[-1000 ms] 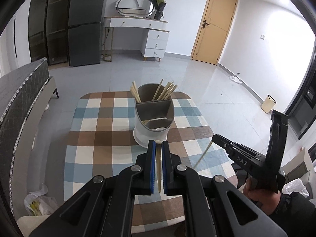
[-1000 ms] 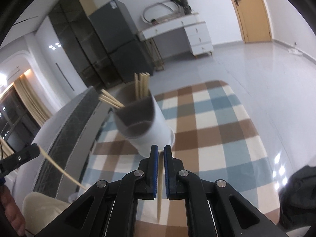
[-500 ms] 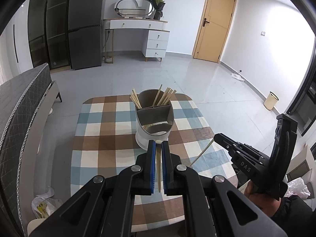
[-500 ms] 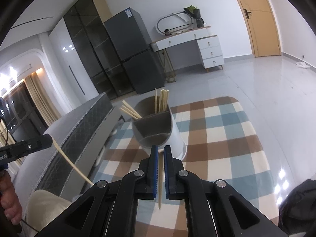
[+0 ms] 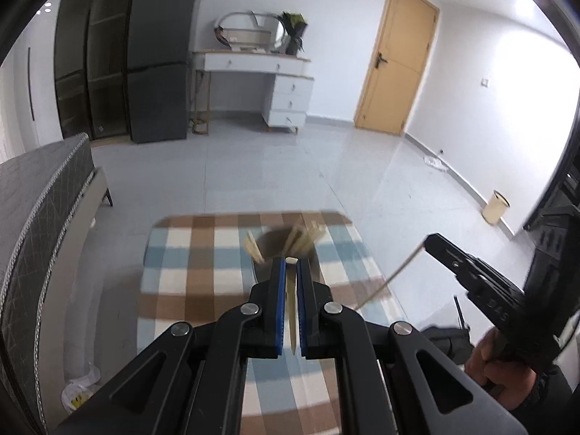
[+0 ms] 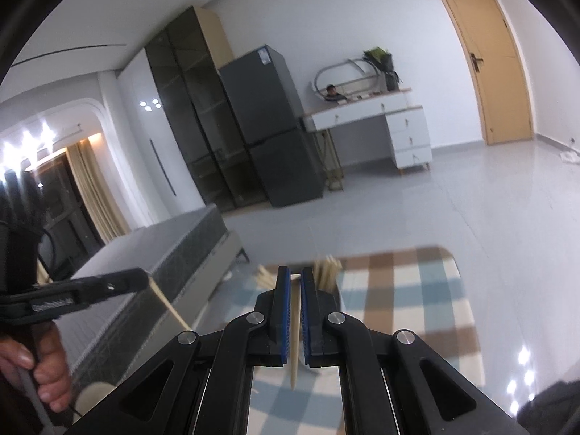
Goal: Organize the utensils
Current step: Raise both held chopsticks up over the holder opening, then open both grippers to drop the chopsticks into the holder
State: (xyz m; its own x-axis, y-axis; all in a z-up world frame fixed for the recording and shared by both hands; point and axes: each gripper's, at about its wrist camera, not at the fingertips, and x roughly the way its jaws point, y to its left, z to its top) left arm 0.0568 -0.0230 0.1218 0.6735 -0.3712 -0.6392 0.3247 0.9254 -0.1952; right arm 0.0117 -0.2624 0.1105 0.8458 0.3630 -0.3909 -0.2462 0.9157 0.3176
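Note:
My left gripper point(image 5: 290, 264) is shut on a pale wooden chopstick point(image 5: 291, 311) that runs back between its blue pads. My right gripper point(image 6: 295, 273) is shut on another chopstick point(image 6: 295, 330). Each gripper shows in the other's view, the right one point(image 5: 429, 241) with its chopstick point(image 5: 391, 277) slanting down, the left one point(image 6: 143, 275) with its chopstick point(image 6: 170, 306). The grey utensil holder point(image 5: 275, 250) with several chopsticks point(image 5: 308, 235) stands on the checked table, blurred and mostly hidden behind my fingers. In the right wrist view its chopsticks point(image 6: 326, 270) show above my fingers.
The table has a blue, brown and white checked cloth point(image 5: 188, 272). A grey quilted sofa point(image 5: 40, 210) stands at its left. Beyond are a grey tiled floor, dark fridge point(image 5: 159, 61), white desk point(image 5: 253, 69), wooden door point(image 5: 395, 61) and small bin point(image 5: 494, 206).
Both grippers have risen and tilted up with their chopsticks still held. The holder has dropped lower in both views and now sits mostly behind the fingers. The views are motion-blurred.

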